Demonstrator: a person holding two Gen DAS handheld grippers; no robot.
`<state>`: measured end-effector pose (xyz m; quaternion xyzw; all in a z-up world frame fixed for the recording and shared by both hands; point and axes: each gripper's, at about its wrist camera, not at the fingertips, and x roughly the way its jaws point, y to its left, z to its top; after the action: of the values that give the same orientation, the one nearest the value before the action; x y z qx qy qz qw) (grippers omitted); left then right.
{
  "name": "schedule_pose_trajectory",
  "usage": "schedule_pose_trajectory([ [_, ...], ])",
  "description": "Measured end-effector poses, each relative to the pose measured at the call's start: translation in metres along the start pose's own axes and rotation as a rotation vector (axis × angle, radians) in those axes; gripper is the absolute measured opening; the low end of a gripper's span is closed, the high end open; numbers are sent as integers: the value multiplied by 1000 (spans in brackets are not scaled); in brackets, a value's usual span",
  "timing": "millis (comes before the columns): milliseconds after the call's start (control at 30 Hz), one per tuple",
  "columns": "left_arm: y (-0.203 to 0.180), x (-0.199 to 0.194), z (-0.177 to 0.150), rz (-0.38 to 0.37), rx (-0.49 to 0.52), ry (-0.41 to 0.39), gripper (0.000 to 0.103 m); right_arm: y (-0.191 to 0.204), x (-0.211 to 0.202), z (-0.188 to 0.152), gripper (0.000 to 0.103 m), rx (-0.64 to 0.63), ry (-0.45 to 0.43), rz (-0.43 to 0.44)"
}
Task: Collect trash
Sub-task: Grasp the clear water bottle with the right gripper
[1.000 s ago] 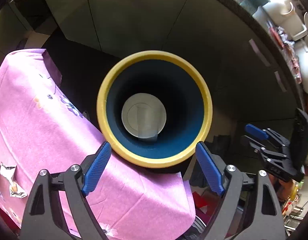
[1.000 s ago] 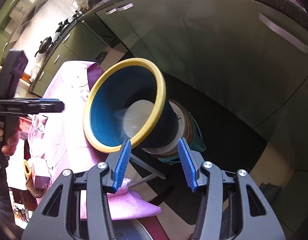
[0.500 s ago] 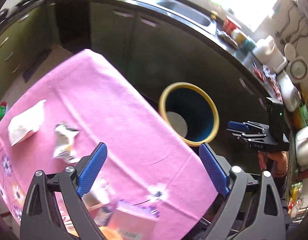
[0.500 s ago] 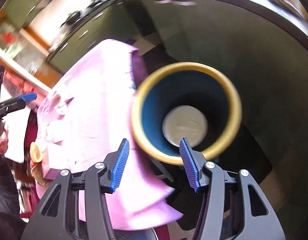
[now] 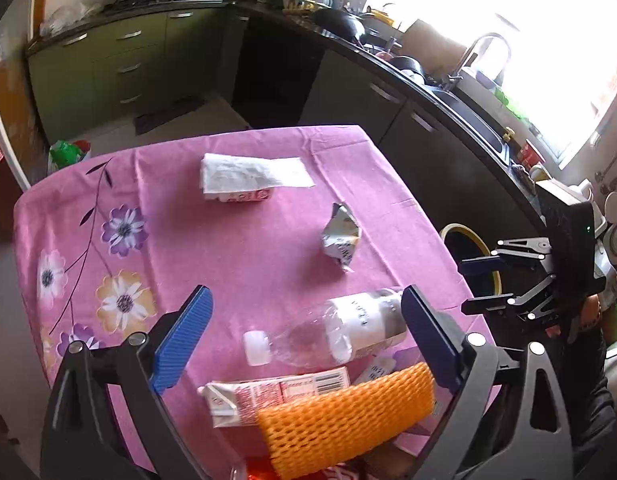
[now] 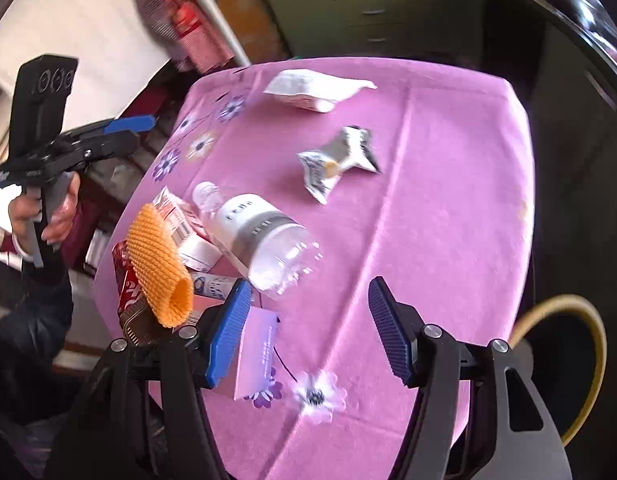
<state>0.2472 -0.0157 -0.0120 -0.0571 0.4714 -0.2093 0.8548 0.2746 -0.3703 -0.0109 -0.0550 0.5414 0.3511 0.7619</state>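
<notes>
Trash lies on a table under a pink flowered cloth. A clear plastic bottle lies on its side. Beyond it sit a crumpled silver wrapper and a white paper packet. My left gripper hangs open above the bottle and holds nothing. My right gripper hovers over the cloth near the bottle's base, its jaws opening with nothing between them. The blue bin with a yellow rim stands beside the table.
At the table's near edge lie a carton, an orange foam net, a red can and a small pink box. Dark kitchen cabinets and a sink counter run behind the table.
Both grippers swung away from above the bin's mouth to above the table. The right jaws stand wider than before. The trash on the cloth came into view.
</notes>
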Motion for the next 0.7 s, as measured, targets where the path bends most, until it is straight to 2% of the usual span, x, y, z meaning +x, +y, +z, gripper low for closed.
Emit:
schedule_pose_trajectory([
  [67,18,-7,-9,7,-31,-10,90,25,16,22,65,-171,56,-19],
  [100,26,-11,-15,9,-45,-19,90,34,23,29,69,-228,82,-31],
  [167,38,-19,-25,12,-75,-36,91,51,40,44,69,-355,154,-52],
  [300,50,-30,-50,19,-99,-53,92,70,66,52,71,-514,279,-36],
  [433,51,-40,-71,15,-111,-78,92,80,93,54,71,-628,389,-56],
  [533,48,-49,-83,24,-116,-115,93,78,110,56,71,-656,443,-44],
  [700,39,-52,-97,13,-109,-129,94,84,138,62,71,-706,515,-24],
])
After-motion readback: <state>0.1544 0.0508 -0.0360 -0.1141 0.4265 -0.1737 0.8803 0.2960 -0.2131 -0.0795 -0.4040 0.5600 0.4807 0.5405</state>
